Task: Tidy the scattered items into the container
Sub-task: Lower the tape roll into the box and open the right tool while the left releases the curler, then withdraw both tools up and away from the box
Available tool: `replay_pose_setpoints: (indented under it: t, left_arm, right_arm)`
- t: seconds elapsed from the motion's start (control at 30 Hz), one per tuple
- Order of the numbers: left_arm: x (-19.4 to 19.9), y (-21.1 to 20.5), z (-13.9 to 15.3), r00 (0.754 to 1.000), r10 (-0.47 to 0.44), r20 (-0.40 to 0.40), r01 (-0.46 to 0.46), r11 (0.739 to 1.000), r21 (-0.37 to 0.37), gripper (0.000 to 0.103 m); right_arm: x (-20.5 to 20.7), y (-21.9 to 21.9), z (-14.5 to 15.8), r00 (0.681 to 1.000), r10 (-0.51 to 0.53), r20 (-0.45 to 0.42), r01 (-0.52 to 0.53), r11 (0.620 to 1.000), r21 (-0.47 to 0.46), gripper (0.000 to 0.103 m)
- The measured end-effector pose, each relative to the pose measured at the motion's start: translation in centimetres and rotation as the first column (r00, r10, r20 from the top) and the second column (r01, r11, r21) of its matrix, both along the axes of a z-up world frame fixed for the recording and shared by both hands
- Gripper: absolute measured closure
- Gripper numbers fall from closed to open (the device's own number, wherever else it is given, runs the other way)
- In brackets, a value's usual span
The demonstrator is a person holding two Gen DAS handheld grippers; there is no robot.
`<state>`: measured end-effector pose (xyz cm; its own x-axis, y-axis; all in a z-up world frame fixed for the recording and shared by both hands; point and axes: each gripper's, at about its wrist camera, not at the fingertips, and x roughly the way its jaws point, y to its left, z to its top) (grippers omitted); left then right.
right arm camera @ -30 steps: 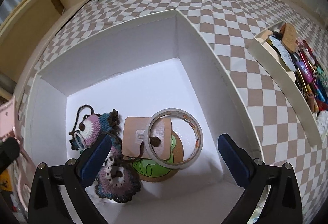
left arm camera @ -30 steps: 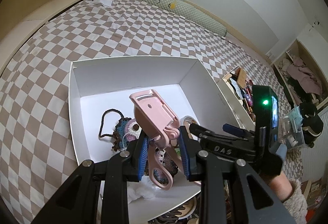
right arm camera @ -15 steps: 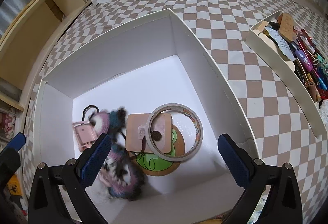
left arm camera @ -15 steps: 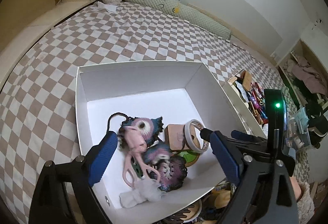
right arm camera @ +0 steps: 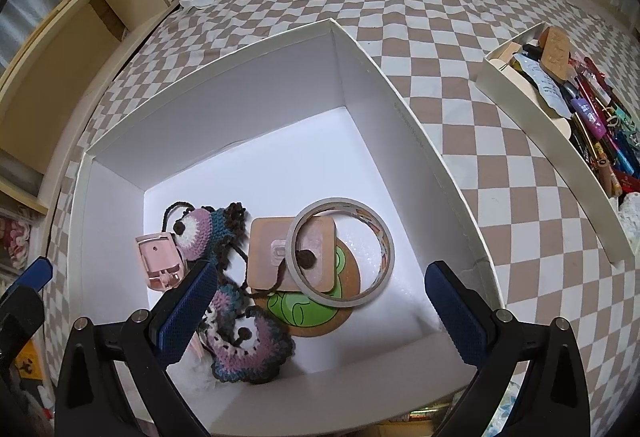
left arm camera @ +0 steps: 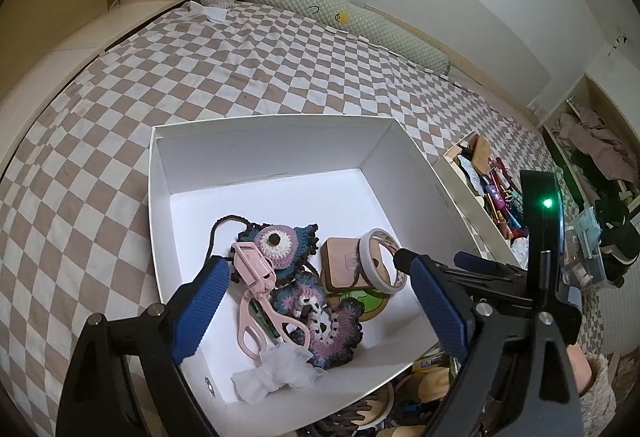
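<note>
White box [left arm camera: 160,197], the container, is sitting on the checkered bed [left arm camera: 280,49], open at the top and taking up the middle of both views.

Nearest: left hand-held gripper [left arm camera: 316,301] is hovering over the box's near edge with its blue pads spread wide, holding nothing. Right hand-held gripper [right arm camera: 316,313] is likewise hanging above the near wall, jaws wide apart and empty.

Inside, near half of the floor: white crumpled tissue [left arm camera: 276,369] is lying closest; pink eyelash curler [left arm camera: 256,297] is resting beside and partly on the crocheted owl pieces [left arm camera: 320,321]. Further in, a tape ring [right arm camera: 344,249] is leaning over a tan square pad [right arm camera: 276,257], both overlapping a round cork coaster with a green print [right arm camera: 308,309]. The far half of the floor is showing bare white.

Beyond the box, to the right: a shallow cream tray [right arm camera: 532,125] packed with pens and small items (whether these count as scattered, cannot tell).

Progress judgement: several items are already in. Some clutter is showing below the box's near edge in the left wrist view (blurred, unidentifiable), so more collecting is probably remaining.
</note>
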<state>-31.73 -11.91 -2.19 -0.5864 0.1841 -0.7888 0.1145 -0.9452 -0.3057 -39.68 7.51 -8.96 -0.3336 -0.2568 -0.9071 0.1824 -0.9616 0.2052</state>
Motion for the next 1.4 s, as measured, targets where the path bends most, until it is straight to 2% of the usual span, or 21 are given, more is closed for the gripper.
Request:
replay_pose_setpoints:
  t: [0.13, 0.2, 0.23, 0.47, 0.67, 0.83, 1.1, 1.3, 1.4]
  left_arm:
    - [0.2, 0.0, 0.1, 1.0, -0.007, -0.006, 0.007, 1.0, -0.015, 0.01]
    - [0.4, -0.1, 0.3, 1.0, -0.003, -0.014, 0.003, 1.0, -0.023, 0.006]
    - [0.5, -0.2, 0.4, 1.0, 0.003, -0.02, -0.004, 1.0, -0.03, 0.0]
    - [1.3, -1.6, 0.9, 0.998, 0.039, -0.042, -0.04, 0.999, -0.02, 0.0]
    - [2.2, -2.0, 1.4, 0.997, 0.066, -0.039, -0.069, 0.993, -0.093, 0.0]
    - [3.0, -1.7, 1.9, 0.997, 0.055, -0.046, -0.059, 0.992, -0.114, 0.0]
    - [4.6, -0.7, 3.2, 0.997, 0.046, -0.062, -0.056, 0.984, -0.17, 0.0]
    - [6.1, 1.0, 4.0, 0.997, -0.015, -0.075, -0.004, 0.969, -0.248, 0.0]
    - [6.8, 1.4, 4.4, 0.996, -0.036, -0.076, 0.015, 0.968, -0.252, 0.0]
  right_arm:
    - [0.1, 0.0, 0.3, 1.0, 0.005, -0.008, -0.004, 1.0, 0.003, 0.0]
    - [0.1, 0.1, 0.5, 1.0, 0.003, -0.013, -0.003, 1.0, -0.001, 0.0]
    - [0.3, 0.2, 0.6, 1.0, 0.004, -0.016, -0.004, 1.0, -0.006, 0.0]
    - [1.4, 0.0, 1.9, 0.998, 0.037, -0.051, -0.038, 0.999, -0.007, 0.0]
    - [2.5, -0.1, 3.1, 0.996, 0.049, -0.078, -0.051, 0.999, -0.021, 0.0]
    - [3.9, -0.1, 4.3, 0.993, 0.061, -0.101, -0.066, 0.997, -0.051, 0.0]
    - [6.6, 0.7, 6.5, 0.982, 0.057, -0.182, -0.064, 0.997, -0.031, 0.0]
    - [9.0, 1.8, 9.1, 0.963, 0.06, -0.264, -0.072, 0.997, -0.039, 0.0]
    - [10.2, 2.4, 10.4, 0.953, 0.048, -0.299, -0.069, 0.996, -0.059, 0.0]
